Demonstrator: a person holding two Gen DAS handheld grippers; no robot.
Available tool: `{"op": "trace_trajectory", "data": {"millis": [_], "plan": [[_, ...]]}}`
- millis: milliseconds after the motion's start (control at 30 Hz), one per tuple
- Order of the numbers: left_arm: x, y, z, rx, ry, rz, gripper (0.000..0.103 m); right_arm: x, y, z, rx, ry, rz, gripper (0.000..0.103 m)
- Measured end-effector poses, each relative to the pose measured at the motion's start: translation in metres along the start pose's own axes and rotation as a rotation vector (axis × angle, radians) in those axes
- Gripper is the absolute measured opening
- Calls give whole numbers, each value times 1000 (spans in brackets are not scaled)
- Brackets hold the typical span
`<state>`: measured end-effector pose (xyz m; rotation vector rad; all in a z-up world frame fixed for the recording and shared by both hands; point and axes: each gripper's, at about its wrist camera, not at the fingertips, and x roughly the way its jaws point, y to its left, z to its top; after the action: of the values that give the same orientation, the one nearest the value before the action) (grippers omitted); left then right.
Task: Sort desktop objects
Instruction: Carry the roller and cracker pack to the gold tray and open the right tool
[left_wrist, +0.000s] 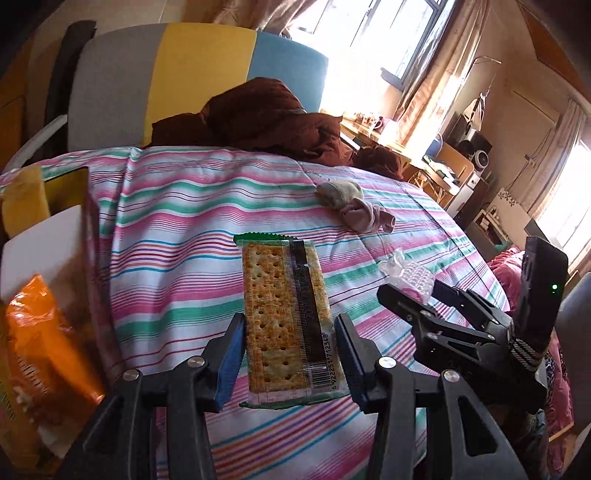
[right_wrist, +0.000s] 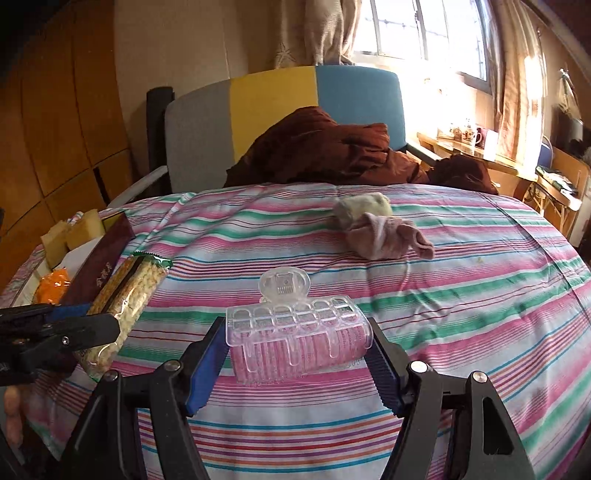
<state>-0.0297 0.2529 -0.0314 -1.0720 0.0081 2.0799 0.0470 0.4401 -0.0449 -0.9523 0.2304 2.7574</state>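
Only rightward — hair roller (right_wrist: 299, 336) clear.

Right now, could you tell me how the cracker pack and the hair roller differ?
The cracker pack is long, flat and tan in clear wrap; the hair roller is short, round and pink under a clear clip. The pack lies lengthwise between the left hand-held gripper's fingers, the roller crosswise in the right's. Both are gripped over the striped sheet.
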Motion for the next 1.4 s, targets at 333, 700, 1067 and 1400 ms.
{"op": "trace_trajectory", "data": {"millis": [333, 700, 1067, 1400], "plan": [[-111, 88, -23, -144, -176, 124, 49, -10, 105, 24, -151, -59, 167, 72], [-201, 201, -73, -328, -291, 341, 49, -36, 262, 29, -426, -80, 466, 72], [-238, 250, -99, -418, -362, 376, 49, -7, 375, -12, -564, 11, 567, 72], [-236, 253, -104, -439, -363, 358, 49, 12, 383, -27, -538, 78, 589, 78]]}}
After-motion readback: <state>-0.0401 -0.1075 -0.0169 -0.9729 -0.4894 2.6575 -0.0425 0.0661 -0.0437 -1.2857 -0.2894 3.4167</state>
